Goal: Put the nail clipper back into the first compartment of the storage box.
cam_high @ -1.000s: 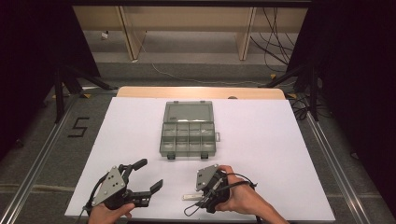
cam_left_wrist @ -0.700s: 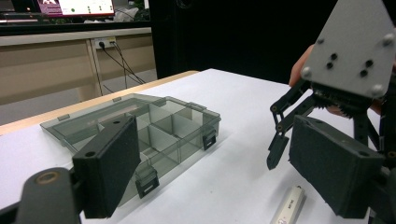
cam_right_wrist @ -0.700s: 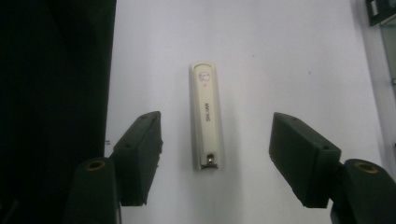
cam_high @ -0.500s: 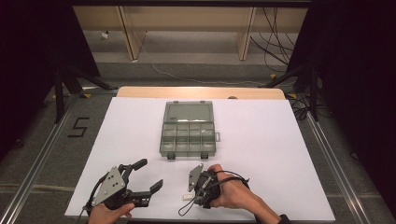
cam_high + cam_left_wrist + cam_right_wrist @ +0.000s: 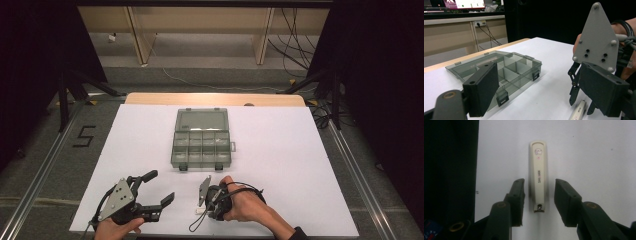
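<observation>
Right gripper view: the right gripper (image 5: pixel 539 197) points down, jaws narrowly parted astride a cream nail clipper (image 5: pixel 538 175) lying flat on the white table (image 5: pixel 300 150), not gripping. Left gripper (image 5: pixel 159 189) rests wide apart near the compartment box (image 5: pixel 201 140).

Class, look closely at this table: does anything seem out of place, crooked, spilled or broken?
Nothing stands out. The compartment box sits open and square on the white table, its compartments apparently empty. The nail clipper lies flat between the right gripper's open jaws, untouched.
</observation>
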The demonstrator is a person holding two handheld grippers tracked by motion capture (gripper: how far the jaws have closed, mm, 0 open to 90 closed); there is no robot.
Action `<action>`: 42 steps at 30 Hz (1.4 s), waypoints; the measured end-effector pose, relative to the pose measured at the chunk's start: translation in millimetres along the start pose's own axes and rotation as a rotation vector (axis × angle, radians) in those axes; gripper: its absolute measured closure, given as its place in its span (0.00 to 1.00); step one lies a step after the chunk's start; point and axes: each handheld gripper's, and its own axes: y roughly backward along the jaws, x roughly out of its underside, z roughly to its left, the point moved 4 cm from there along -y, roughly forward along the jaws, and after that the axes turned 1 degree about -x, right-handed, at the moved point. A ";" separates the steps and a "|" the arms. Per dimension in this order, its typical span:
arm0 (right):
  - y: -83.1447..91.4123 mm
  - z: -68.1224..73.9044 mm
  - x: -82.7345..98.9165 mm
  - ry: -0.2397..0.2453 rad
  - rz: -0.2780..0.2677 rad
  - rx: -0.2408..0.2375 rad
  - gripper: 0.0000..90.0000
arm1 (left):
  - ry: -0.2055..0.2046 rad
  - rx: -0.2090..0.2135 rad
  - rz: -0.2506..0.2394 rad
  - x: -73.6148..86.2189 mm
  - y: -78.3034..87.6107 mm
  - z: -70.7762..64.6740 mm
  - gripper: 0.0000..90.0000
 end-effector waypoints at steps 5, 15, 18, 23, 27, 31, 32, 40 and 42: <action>-1.6 -1.1 -0.9 0.003 0.009 -0.008 0.74 | 0.001 0.001 0.001 0.2 -0.4 -0.3 0.18; -2.3 -2.5 -1.6 0.008 0.027 -0.034 0.82 | -0.003 0.002 0.005 0.7 -0.8 0.1 0.18; -2.2 -2.4 -2.1 0.014 0.029 -0.039 0.86 | 0.002 0.003 0.004 0.5 -0.9 -0.9 0.18; -2.2 -0.4 -2.6 0.007 0.035 -0.016 0.86 | 0.003 0.002 0.000 -0.4 -0.1 -0.6 0.18; 3.7 -2.1 -3.5 0.005 0.002 0.016 0.86 | 0.003 0.005 0.004 0.4 -0.4 -0.9 0.18; 19.0 -10.5 -3.0 -0.010 -0.056 0.083 0.86 | 0.004 0.008 0.004 0.6 -0.9 -1.6 0.18; 19.0 -10.5 -3.0 -0.010 -0.056 0.083 0.86 | 0.004 0.008 0.004 0.6 -0.9 -1.6 0.18; 38.5 -29.3 -0.8 -0.080 -0.162 0.158 0.86 | 0.000 0.011 -0.006 0.3 -1.5 -1.0 0.18; 44.1 -34.4 -1.2 -0.091 -0.180 0.193 0.86 | 0.004 0.002 0.007 0.8 -0.6 -0.9 0.18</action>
